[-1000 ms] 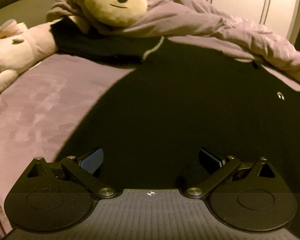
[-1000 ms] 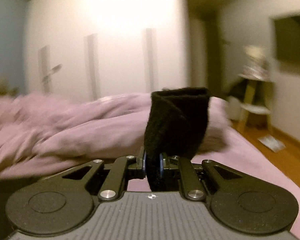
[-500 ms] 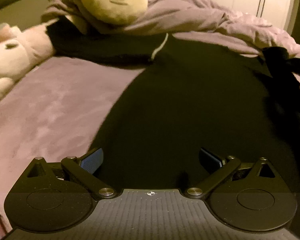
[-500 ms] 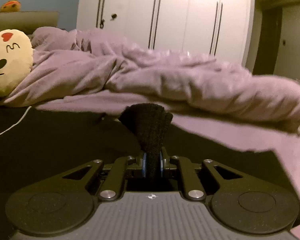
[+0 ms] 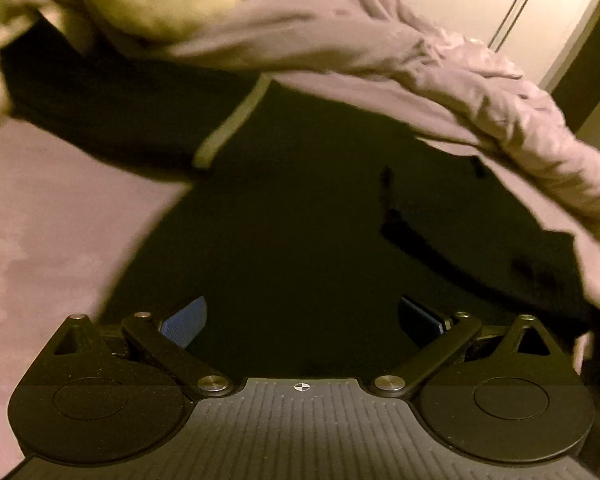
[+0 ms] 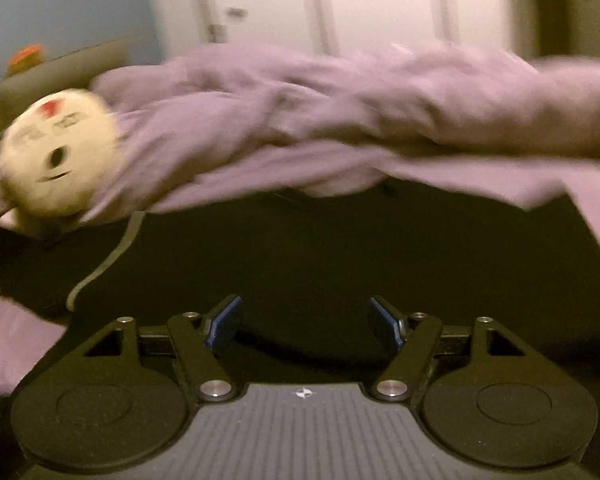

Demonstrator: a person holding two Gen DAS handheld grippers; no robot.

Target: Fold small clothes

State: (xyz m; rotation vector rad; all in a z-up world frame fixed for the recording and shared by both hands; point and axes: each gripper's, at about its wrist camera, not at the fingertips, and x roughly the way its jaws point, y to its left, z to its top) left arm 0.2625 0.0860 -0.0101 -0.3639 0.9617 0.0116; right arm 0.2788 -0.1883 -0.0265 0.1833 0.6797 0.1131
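Left wrist view: a black garment [image 5: 300, 208] lies spread flat on the bed [image 5: 52, 240], with a pale cord [image 5: 228, 128] running across its upper part. The left tongs [image 5: 300, 320] hover over its near edge, spread wide and holding nothing. From the right wrist view, the right tongs [image 6: 305, 322] are likewise parted wide and empty above the same dark cloth. A rumpled lilac duvet [image 6: 340, 120] is heaped along the garment's far side, with a round cream plush face [image 6: 60, 160] tucked against it. White wardrobe doors [image 6: 360, 0] stand behind.
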